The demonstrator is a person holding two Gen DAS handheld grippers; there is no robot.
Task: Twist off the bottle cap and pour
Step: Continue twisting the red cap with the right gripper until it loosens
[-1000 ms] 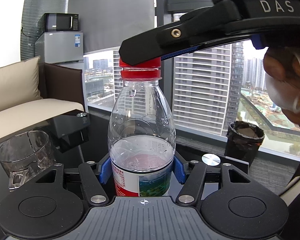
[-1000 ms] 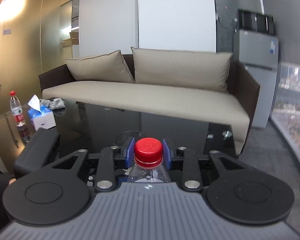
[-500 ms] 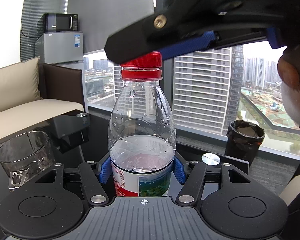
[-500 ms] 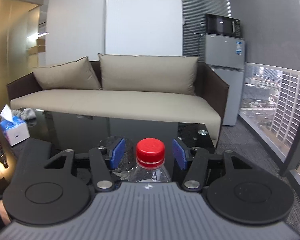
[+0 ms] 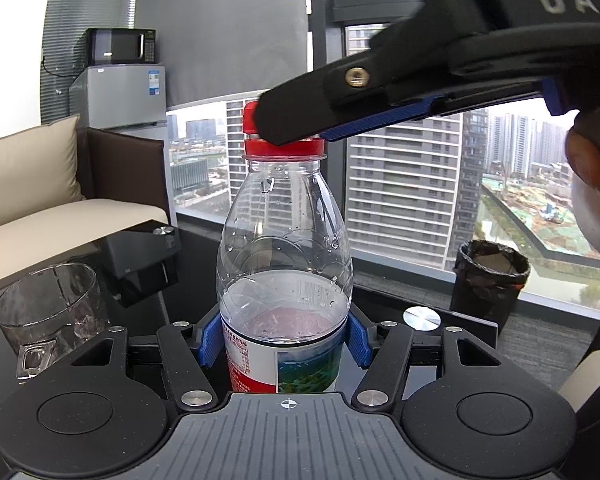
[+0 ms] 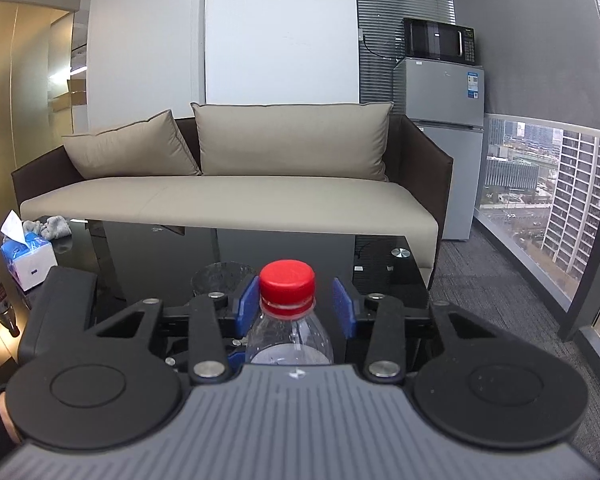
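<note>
Left tongs (image 5: 284, 340) clamp upright bottle (image 5: 284, 264), cap (image 6: 287, 282) topmost.

Beige sofa (image 6: 228, 200), fridge (image 6: 444, 120), microwave (image 6: 438, 42)

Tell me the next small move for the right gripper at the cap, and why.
Probably close the right gripper onto the red cap. Its blue fingers have just been closing and flank the cap with gaps showing either side, so nothing grips it yet. The left gripper already clamps the bottle upright, ready for another twist.
</note>
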